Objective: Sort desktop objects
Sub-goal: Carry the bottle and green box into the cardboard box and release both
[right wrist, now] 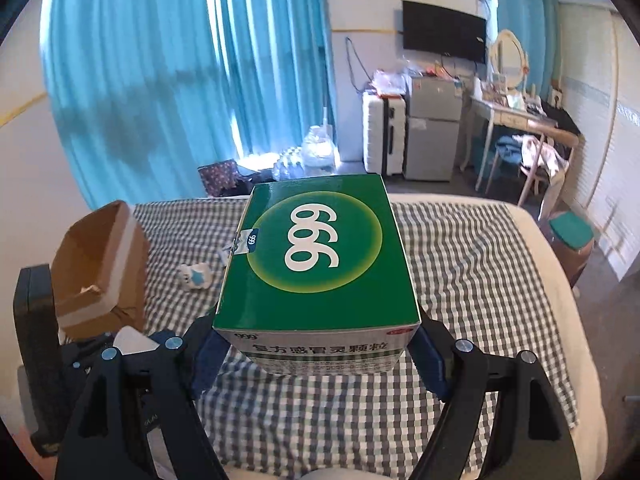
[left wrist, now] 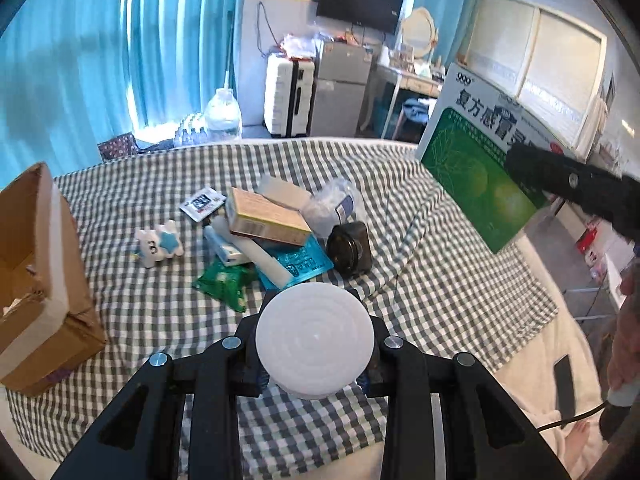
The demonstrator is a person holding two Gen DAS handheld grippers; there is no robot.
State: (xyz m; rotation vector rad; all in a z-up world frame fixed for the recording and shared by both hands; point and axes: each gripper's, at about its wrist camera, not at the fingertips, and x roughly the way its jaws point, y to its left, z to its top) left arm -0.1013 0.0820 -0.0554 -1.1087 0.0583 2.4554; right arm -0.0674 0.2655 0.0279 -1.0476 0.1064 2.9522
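My left gripper is shut on a round white jar and holds it above the checked cloth. My right gripper is shut on a large green and white 999 medicine box, held in the air; the box also shows in the left wrist view at the right. A pile lies mid-cloth: a tan box, a dark glass jar, a green packet, a blue packet, a white tube. A white star toy lies to its left.
An open cardboard box stands at the left edge of the cloth, also seen in the right wrist view. A small sachet lies behind the pile. The bed's bare edge runs along the right.
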